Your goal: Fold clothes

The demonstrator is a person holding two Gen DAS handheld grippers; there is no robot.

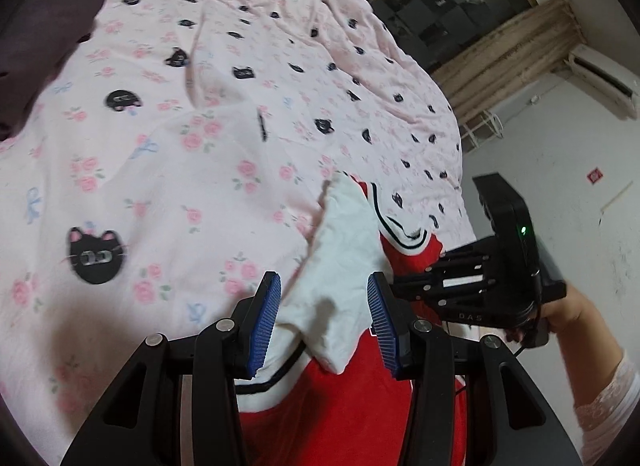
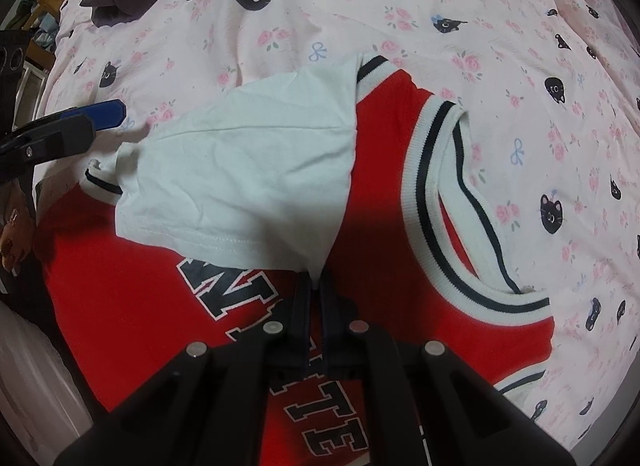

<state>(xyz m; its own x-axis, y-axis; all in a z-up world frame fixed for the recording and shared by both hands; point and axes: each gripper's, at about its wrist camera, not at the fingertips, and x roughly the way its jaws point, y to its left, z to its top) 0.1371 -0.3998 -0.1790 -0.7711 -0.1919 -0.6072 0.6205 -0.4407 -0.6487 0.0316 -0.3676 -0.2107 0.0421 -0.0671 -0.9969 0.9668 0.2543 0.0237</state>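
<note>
Pink bed under a red shirt: your right claw points straight down, pinched on its white sleeve; your left claw, angled downward, gapes partway, gripping nothing.

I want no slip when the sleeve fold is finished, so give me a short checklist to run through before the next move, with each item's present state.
1. Right gripper shut on the white sleeve: ok, the sleeve's tip is pinched between the closed fingers.
2. Left gripper free of cloth: ok, the jaws stand apart and the sleeve lies beyond them, ungripped.
3. Sleeve folded in over the red jersey: ok, it lies across the chest above the lettering.
4. Sleeve lying smooth: not ok, its outer end near the striped cuff is bunched.
5. Jersey flat on the pink bedspread: cannot tell, its lower part is hidden by the grippers.
</note>
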